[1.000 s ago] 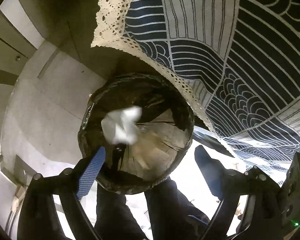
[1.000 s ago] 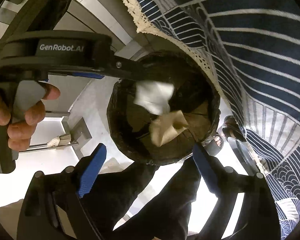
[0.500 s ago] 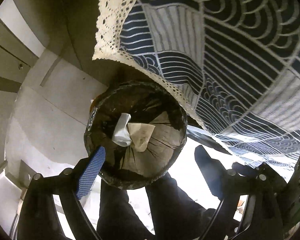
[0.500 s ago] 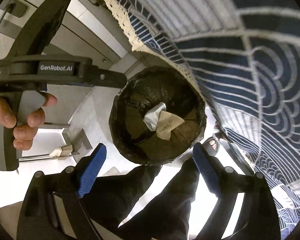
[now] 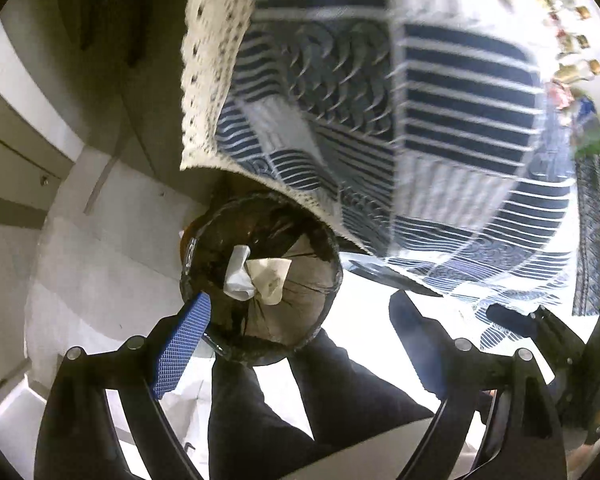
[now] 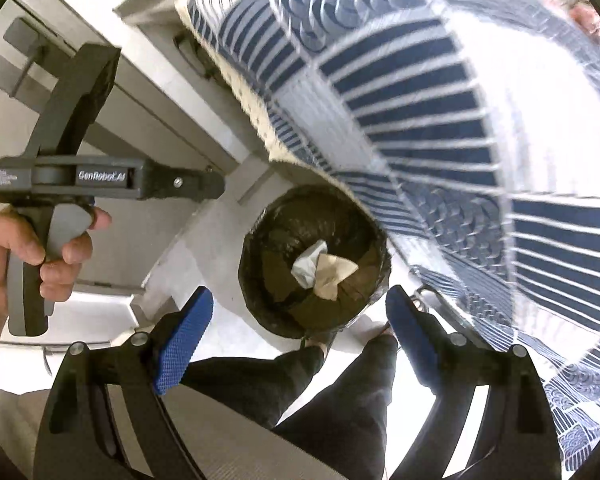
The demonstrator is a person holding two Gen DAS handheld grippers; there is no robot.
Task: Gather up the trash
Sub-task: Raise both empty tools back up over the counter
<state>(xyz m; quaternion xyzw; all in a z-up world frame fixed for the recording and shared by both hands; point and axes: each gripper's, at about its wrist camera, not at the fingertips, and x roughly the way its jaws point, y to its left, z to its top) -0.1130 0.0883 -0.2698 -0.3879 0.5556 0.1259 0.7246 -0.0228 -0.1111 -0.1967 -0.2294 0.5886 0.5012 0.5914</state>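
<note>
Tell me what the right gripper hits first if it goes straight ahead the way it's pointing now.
Most likely the trash bin: the open right gripper points down at its bag-lined mouth, so it would meet the white tissue and brown paper lying inside. Nothing shows in between, though depth is hard to judge.

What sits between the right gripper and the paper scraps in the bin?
Nothing. In the right wrist view the open right gripper is above the lined bin; only the bag's near wall lies before the white tissue and brown paper.
</note>
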